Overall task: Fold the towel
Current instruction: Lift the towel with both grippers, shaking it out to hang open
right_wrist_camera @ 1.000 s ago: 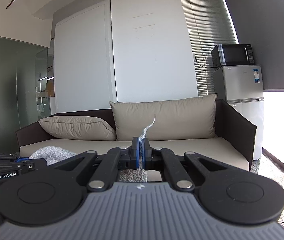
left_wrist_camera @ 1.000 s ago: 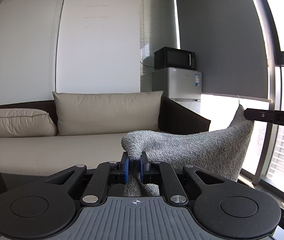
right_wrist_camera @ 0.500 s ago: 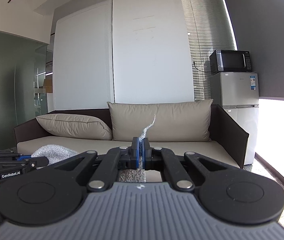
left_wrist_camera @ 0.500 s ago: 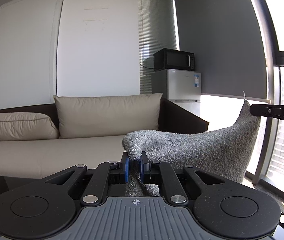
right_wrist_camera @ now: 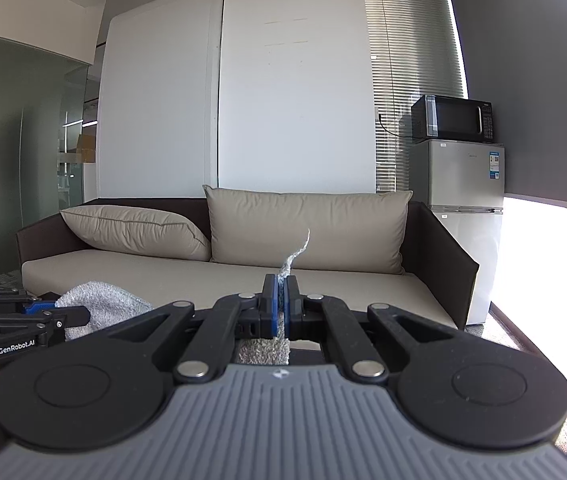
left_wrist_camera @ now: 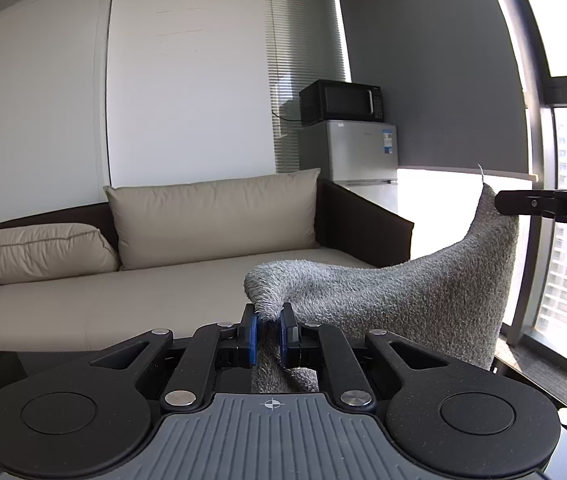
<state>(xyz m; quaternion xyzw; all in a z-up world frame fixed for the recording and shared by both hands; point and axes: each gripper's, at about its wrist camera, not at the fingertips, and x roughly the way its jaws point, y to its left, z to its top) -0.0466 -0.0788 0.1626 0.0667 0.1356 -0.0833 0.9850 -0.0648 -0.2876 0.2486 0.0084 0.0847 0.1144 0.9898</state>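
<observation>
The towel [left_wrist_camera: 415,296] is held in the air before the sofa [left_wrist_camera: 131,304], stretched between two corners. One corner is clamped in the left claw [left_wrist_camera: 269,334], the other in the right claw [right_wrist_camera: 281,312], which has been raised slightly since a second ago, so the cloth hangs straighter for folding. No containers are seen.
</observation>
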